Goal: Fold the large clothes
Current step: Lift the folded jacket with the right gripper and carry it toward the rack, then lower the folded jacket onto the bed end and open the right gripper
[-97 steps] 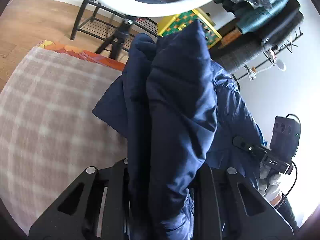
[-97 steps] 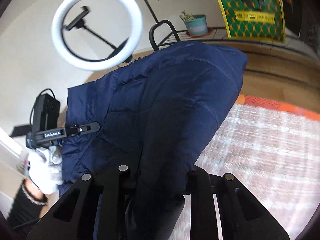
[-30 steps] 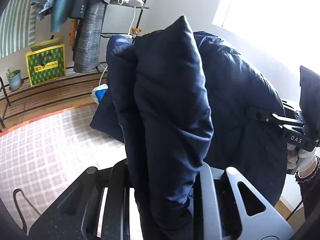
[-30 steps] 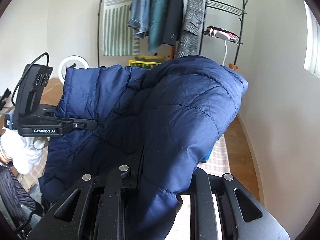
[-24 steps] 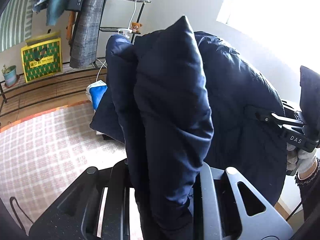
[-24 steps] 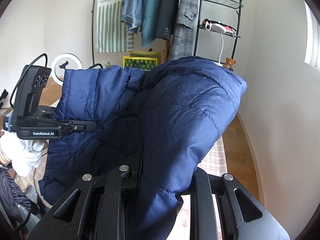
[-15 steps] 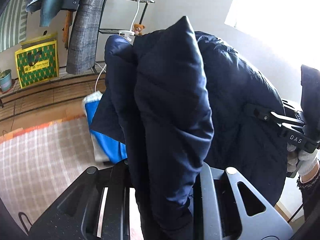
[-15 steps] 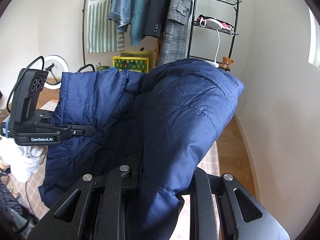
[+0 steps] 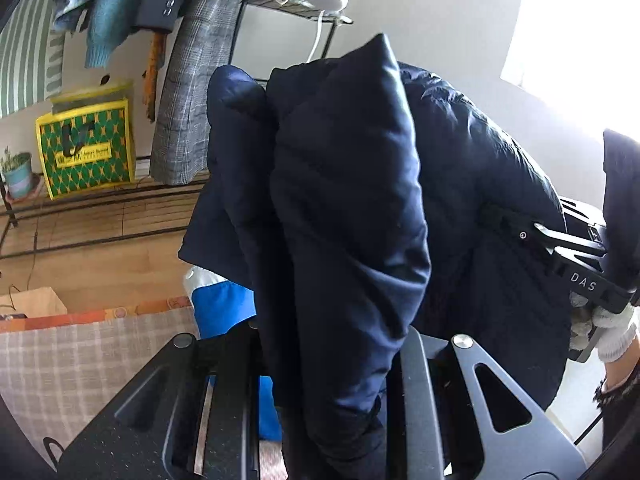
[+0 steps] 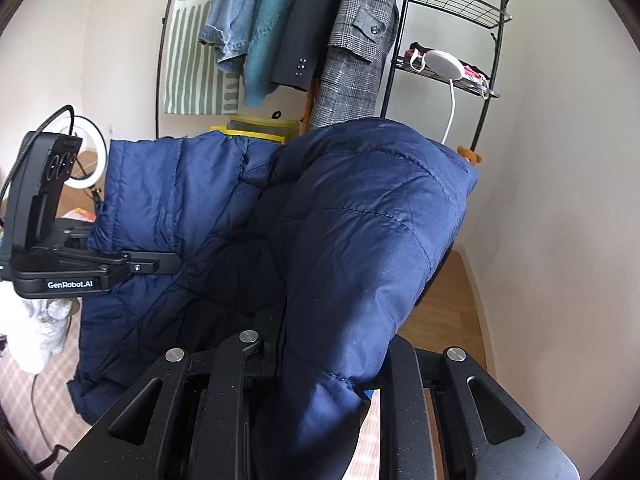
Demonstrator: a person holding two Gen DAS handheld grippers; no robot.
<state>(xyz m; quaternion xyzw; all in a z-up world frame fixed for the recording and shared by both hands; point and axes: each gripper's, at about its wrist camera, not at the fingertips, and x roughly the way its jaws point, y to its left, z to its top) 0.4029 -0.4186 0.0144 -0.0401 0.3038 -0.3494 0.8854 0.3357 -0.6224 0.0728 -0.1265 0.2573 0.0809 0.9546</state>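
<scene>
A navy blue padded jacket (image 9: pixel 348 208) hangs in the air between both grippers; it fills the middle of the right wrist view (image 10: pixel 360 240) too. My left gripper (image 9: pixel 328 380) is shut on a thick fold of the jacket. My right gripper (image 10: pixel 320 380) is shut on another fold. The right gripper also shows at the right edge of the left wrist view (image 9: pixel 580 256), clamped on the jacket. The left gripper shows at the left of the right wrist view (image 10: pixel 120 264), clamped on the jacket's edge. Gloved hands hold both.
A clothes rack (image 10: pixel 304 40) with hung garments stands by the wall beside a black wire shelf (image 10: pixel 452 68). A checked rug (image 9: pixel 80 364) lies below, with a blue and white item (image 9: pixel 224 308) at its edge. A yellow-green bag (image 9: pixel 86 144) and a ring light (image 10: pixel 88 152) stand on the wooden floor.
Both grippers have swung round with the jacket held up between them. The rack and shelf have come closer in view. The blue item has come into view below the jacket.
</scene>
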